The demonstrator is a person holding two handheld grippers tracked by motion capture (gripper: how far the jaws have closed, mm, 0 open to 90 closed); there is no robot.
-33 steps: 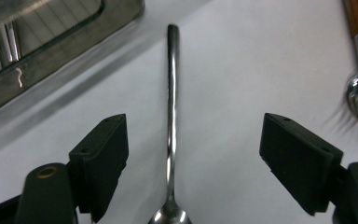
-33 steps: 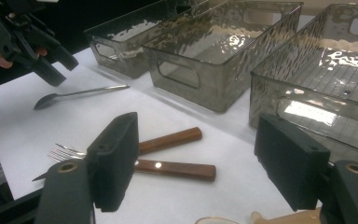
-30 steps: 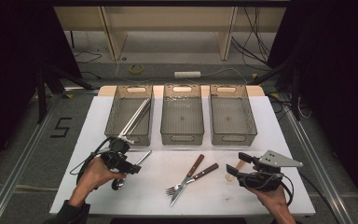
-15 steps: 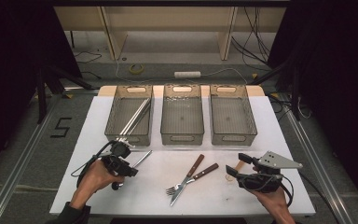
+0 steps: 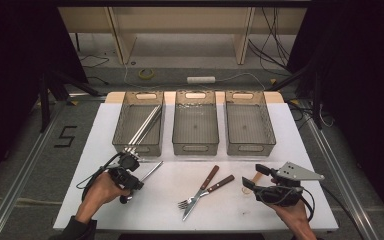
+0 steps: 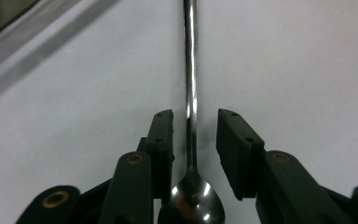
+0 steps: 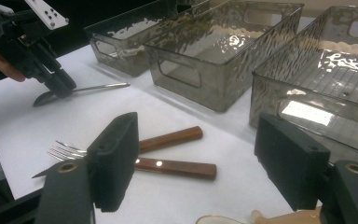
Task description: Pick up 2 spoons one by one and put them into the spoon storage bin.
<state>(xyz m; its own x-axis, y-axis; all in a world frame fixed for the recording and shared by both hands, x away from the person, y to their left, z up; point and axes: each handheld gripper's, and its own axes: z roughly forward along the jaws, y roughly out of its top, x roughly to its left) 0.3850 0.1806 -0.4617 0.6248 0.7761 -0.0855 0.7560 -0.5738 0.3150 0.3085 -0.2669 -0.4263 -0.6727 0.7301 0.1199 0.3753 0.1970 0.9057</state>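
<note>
A steel spoon (image 6: 190,116) lies on the white table (image 5: 280,130), its bowl toward me. My left gripper (image 6: 194,140) straddles the spoon's neck. Its jaws have just been closing, with a thin gap still on each side. In the high view this left gripper (image 5: 135,181) sits front left, over the spoon (image 5: 152,170). My right gripper (image 5: 254,181) rests front right, open wide, above a pale wooden utensil (image 7: 261,217). A wood-handled fork (image 5: 220,183) and knife (image 5: 210,176) lie crossed between the hands.
Three clear grey bins stand in a row at the back: the left bin (image 5: 130,145) holds several long metal utensils, while the middle bin (image 5: 195,148) and the right bin (image 5: 250,148) look bare. Table edges drop to a dark floor.
The left gripper's jaws have narrowed around the spoon and the hand has shifted slightly toward the front. The right gripper has stayed put.
</note>
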